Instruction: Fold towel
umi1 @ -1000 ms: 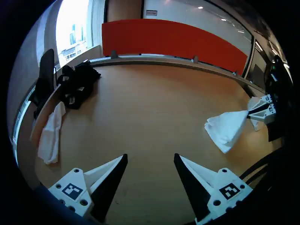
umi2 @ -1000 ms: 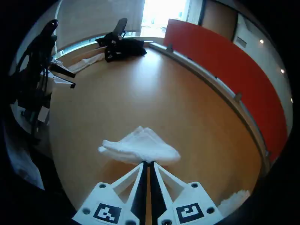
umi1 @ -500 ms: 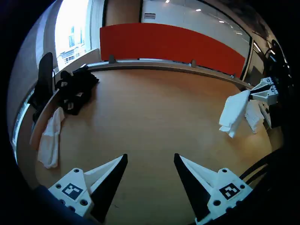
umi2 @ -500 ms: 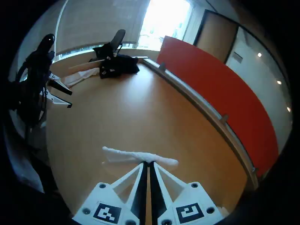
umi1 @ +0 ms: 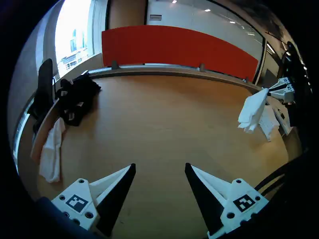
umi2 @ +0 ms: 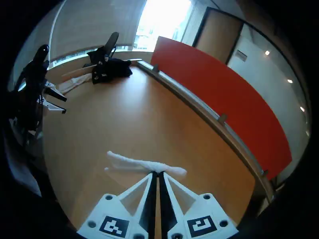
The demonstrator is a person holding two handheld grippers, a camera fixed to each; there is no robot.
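Spreading out ahead of both grippers: one wooden table (umi1: 167, 115), bare across its middle. One red partition (umi1: 179, 44) runs along its far edge, straight ahead of your left gripper (umi1: 159, 165). A small sign sits on the wall above it, too small to read.

Far left of the left gripper is one black heap (umi1: 77, 97) of bag or clothing, with small tags on it too blurred to read. One dark chair (umi1: 42, 91) stands just beyond it.

White cloths, three counted in the left gripper view:
- The towel (umi1: 252, 109) hangs bunched from your right gripper (umi1: 281, 89), far to the left gripper's right. Cannot tell whether its lower end touches the table.
- A second cloth (umi1: 270, 121) lies just behind the towel, near the table edge.
- A third cloth (umi1: 51, 153) drapes over the table edge to the left, nearer than the black heap.

In the right gripper view, the towel (umi2: 143, 164) shows edge-on as a thin strip at the tips of your right gripper (umi2: 158, 174). The fingers are clenched on it and level, pointing out over the table.

Your left gripper is released, jaws spread wide over bare wood and holding nothing. It also shows far to the right gripper's left (umi2: 65, 106), at the table edge.

Square black-and-white marker tags (umi1: 76, 202), one on each near finger, four counted. They carry patterns, not writing.
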